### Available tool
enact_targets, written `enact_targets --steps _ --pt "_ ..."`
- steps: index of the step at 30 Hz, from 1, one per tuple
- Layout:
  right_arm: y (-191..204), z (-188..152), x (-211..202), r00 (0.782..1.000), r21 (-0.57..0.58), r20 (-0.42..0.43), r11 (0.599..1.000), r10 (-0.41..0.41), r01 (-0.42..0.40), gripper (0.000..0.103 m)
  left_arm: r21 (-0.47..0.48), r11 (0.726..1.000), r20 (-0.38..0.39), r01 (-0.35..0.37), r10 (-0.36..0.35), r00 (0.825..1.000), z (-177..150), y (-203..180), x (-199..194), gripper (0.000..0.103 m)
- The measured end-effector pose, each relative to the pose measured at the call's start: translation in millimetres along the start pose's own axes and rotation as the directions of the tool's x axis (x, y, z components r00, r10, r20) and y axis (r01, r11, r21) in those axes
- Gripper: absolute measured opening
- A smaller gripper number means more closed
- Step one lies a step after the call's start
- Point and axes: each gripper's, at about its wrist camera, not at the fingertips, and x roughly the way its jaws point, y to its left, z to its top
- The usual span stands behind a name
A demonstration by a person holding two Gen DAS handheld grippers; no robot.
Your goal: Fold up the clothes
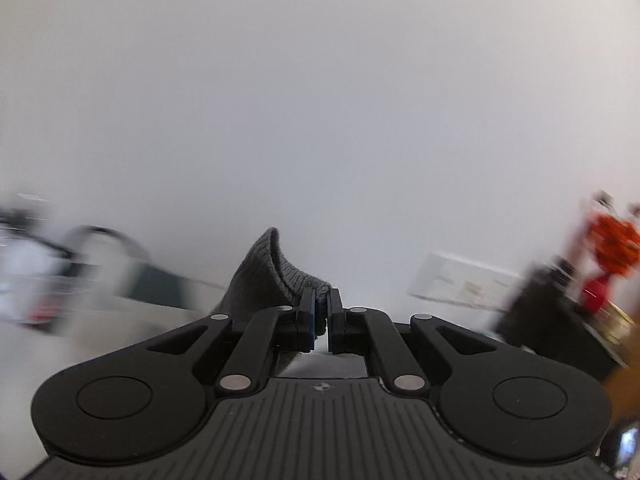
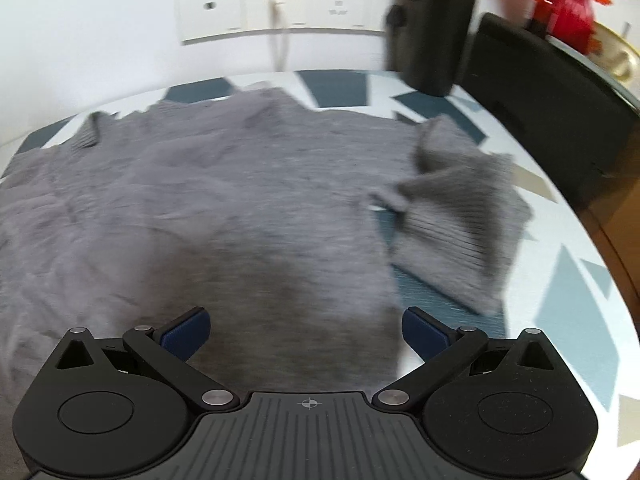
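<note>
A grey knitted sweater [image 2: 224, 208] lies spread over the patterned table [image 2: 560, 292] in the right wrist view, its ribbed sleeve [image 2: 460, 216] bunched at the right. My right gripper [image 2: 306, 332] hovers above the sweater's near part, open, with nothing between its blue pads [image 2: 188, 332]. In the left wrist view my left gripper [image 1: 320, 304] is shut on a ribbed edge of the sweater [image 1: 264, 276], which rises in front of the white wall. The rest of the garment is hidden below that gripper.
A wall socket panel [image 2: 280, 4] with a plugged white cable sits behind the table. A dark cylindrical container [image 2: 432, 24] and a black box [image 2: 552, 92] stand at the back right, with a red ornament [image 2: 568, 4] beyond. Blurred objects [image 1: 36, 276] lie at the left.
</note>
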Motion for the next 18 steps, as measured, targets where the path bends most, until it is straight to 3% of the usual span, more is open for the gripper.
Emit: enact_targets --steps 4,7,12,14,17,18 --pt "-22.0 -10.8 -0.4 0.999 0.026 0.0 0.999 -0.043 0.043 0.102 0.065 0.985 -0.078 0.162 -0.157 0.985 -21.4 -70.0 60.0 0.005" --pt "-35.4 -18.3 -1.1 0.999 0.052 -0.003 0.998 -0.047 0.047 0.102 0.082 0.968 -0.165 0.235 -0.22 0.961 -47.9 -109.1 101.4 0.005" --pt "-47.3 -24.0 -4.5 0.999 0.063 0.004 0.997 -0.046 0.046 0.102 0.117 0.956 -0.295 0.269 -0.225 0.928 -99.9 -147.6 160.4 0.006" --pt "-49.5 -24.7 -5.3 0.999 0.063 0.002 0.997 -0.04 0.04 0.102 0.11 0.952 -0.365 0.285 -0.228 0.902 -119.9 -149.2 181.2 0.007" --pt "-52.0 -24.8 -6.6 0.999 0.055 0.0 0.998 -0.037 0.037 0.102 0.128 0.945 -0.431 0.3 -0.219 0.875 -134.9 -152.2 188.5 0.021" --pt "-52.8 -24.4 -7.2 0.999 0.055 -0.001 0.998 -0.036 0.036 0.102 0.136 0.941 -0.434 0.309 -0.224 0.873 -134.6 -152.9 185.7 0.038"
